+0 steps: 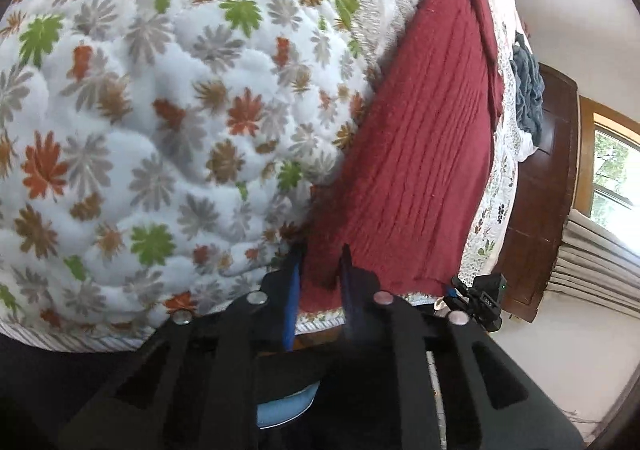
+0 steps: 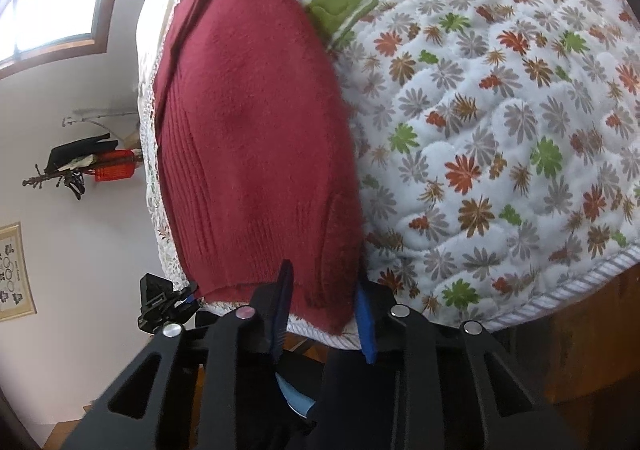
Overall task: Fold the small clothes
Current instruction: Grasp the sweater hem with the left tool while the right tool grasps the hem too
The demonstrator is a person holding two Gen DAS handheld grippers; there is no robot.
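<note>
A dark red knitted sweater (image 1: 420,138) lies flat on a white floral quilt (image 1: 160,110), its hem at the bed's near edge. My left gripper (image 1: 321,264) is at the hem's left corner, its two fingers close together with red cloth pinched between them. In the right wrist view the same sweater (image 2: 256,122) fills the middle. My right gripper (image 2: 324,282) straddles the right part of the hem, its fingers wider apart, and the cloth between them lies flat. Each view also shows the other gripper at the far hem corner: the right gripper (image 1: 476,300) and the left gripper (image 2: 160,300).
A blue-grey heap of clothes (image 1: 528,90) sits at the far end of the bed by a dark wooden headboard (image 1: 548,190). The quilt (image 2: 500,130) spreads wide beside the sweater. A wall shelf holds a red basket (image 2: 114,170) near a window (image 2: 52,2).
</note>
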